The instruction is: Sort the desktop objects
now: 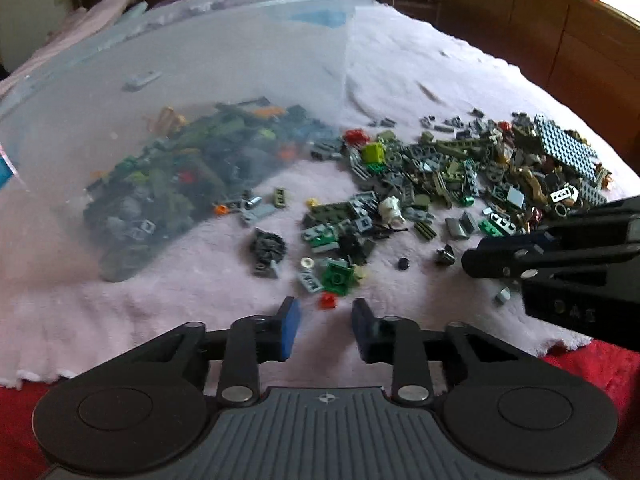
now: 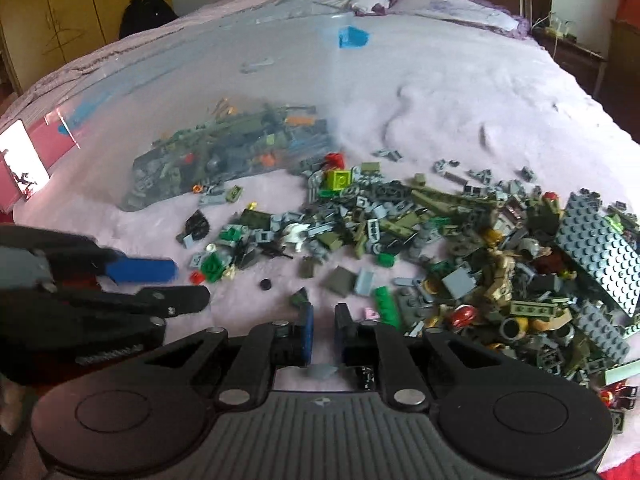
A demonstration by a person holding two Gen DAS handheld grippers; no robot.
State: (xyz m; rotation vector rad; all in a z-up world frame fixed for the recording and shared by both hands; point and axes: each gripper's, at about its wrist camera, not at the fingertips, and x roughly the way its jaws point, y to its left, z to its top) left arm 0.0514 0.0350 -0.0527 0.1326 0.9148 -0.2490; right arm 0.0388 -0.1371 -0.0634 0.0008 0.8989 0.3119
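We see the left hand-held gripper (image 1: 326, 322) released, jaws apart before one small red brick (image 1: 328, 301) at lower centre. The right hand-held gripper (image 2: 323, 330) looks parted and empty. Loose bricks (image 2: 460, 248) fill the bed's (image 2: 460, 92) right; one clear bag (image 1: 168, 184) of bricks lies left.

A loose heap of small building bricks (image 2: 460, 240), mostly grey and olive green, is spread across a pale pink fleece blanket (image 2: 460, 92). More bricks are held inside a clear plastic bag (image 1: 172, 184) lying beside the heap.
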